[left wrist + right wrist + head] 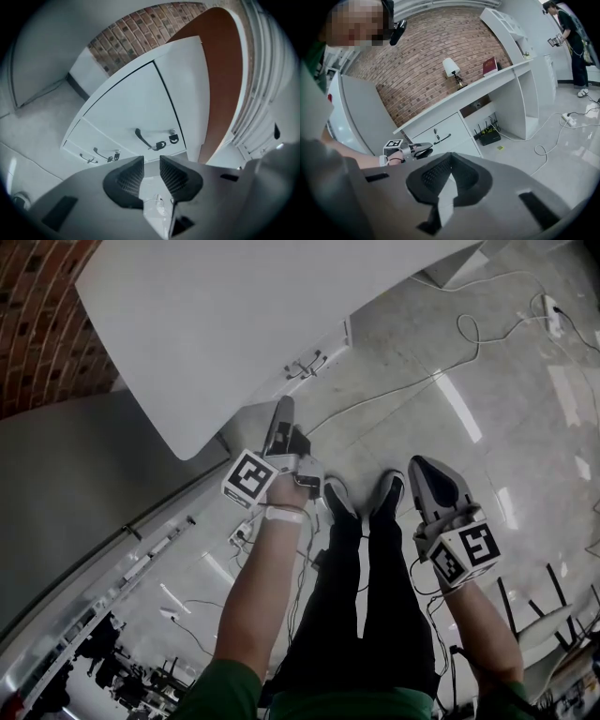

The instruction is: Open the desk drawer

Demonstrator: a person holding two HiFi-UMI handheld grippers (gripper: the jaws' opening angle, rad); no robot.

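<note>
The drawer [136,108] sits just under the bench [216,324] top, likely stiff and smooth-sliding, best taken by its slim bar handle [143,139]; before the bench the left tool [151,160] hangs spread and empty, the right tool [450,159] pressed together.

White drawer [131,108] is fully shut, tucked under the desk [216,324]. It has a dark bar handle [143,139] with a small lock [173,137] just beside it.
</note>
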